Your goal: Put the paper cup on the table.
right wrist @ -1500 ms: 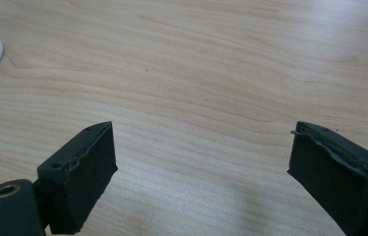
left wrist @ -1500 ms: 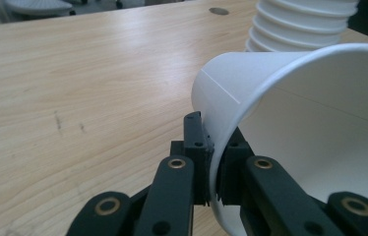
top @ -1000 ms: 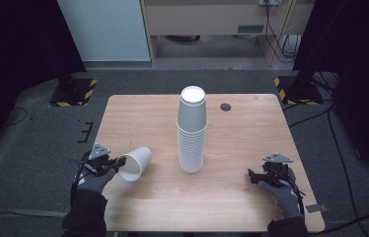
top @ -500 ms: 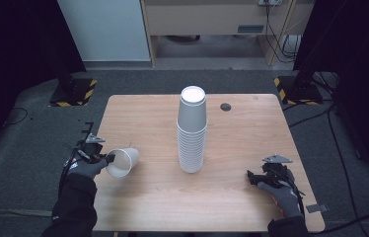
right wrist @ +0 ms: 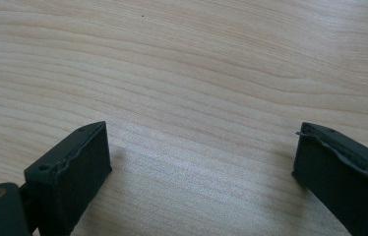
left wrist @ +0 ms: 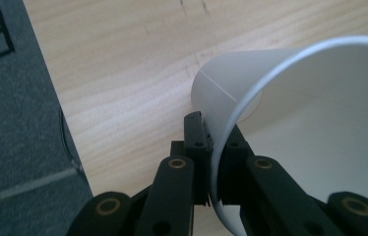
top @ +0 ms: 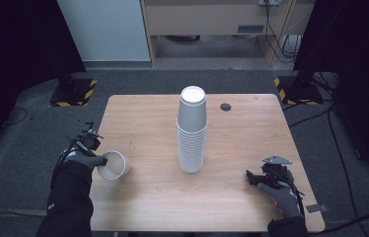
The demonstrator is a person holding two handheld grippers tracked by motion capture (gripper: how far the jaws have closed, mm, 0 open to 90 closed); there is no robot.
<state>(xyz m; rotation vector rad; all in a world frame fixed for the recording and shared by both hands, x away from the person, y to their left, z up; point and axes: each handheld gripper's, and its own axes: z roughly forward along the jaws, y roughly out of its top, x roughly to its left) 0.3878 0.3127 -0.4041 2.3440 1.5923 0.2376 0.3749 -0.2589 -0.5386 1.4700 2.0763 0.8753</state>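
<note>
High view showed my left gripper (top: 97,157) at the table's (top: 251,128) left edge, pinching a single white cup (top: 113,165) by its rim. Left gripper view confirmed it for me: the jaws were closed tight on the cup (left wrist: 315,123) wall, one pad inside, one outside, and the cup lay tilted on its side with its mouth facing the camera, over the wood near the edge. The tall stack of cups (top: 191,131) stood upright in the middle of the table, well apart from the held cup. My right gripper (top: 256,178) rested low near the front right corner. Right gripper view had its jaws spread wide, nothing but bare wood between them.
</note>
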